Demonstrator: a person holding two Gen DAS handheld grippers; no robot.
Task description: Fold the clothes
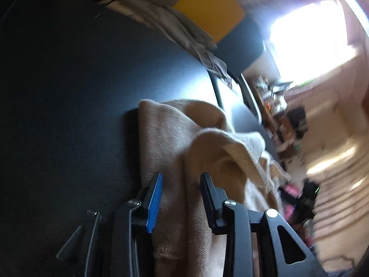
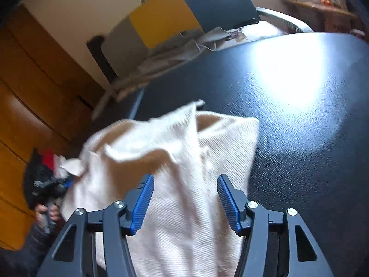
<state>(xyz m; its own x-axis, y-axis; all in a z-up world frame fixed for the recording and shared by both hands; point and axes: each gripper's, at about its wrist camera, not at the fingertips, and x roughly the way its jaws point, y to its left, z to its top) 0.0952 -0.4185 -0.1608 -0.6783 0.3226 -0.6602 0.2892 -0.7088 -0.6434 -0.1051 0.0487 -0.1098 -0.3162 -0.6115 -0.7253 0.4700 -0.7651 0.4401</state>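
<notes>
The left gripper (image 1: 181, 180) stands part open, pads clear of the beige knit cloth (image 1: 175, 133) running between them. The cloth lies crumpled and ribbed at the near edge of the black table (image 2: 299, 115). The right gripper (image 2: 185, 184) gapes wider over it.

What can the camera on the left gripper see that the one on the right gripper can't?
Only the left view shows a bright window and a sunlit floor.

Only the right view shows orange wooden doors and a dark heap of clothes on the floor.

Both show the beige knitted garment between open jaws, the black table and a yellow panel.
</notes>
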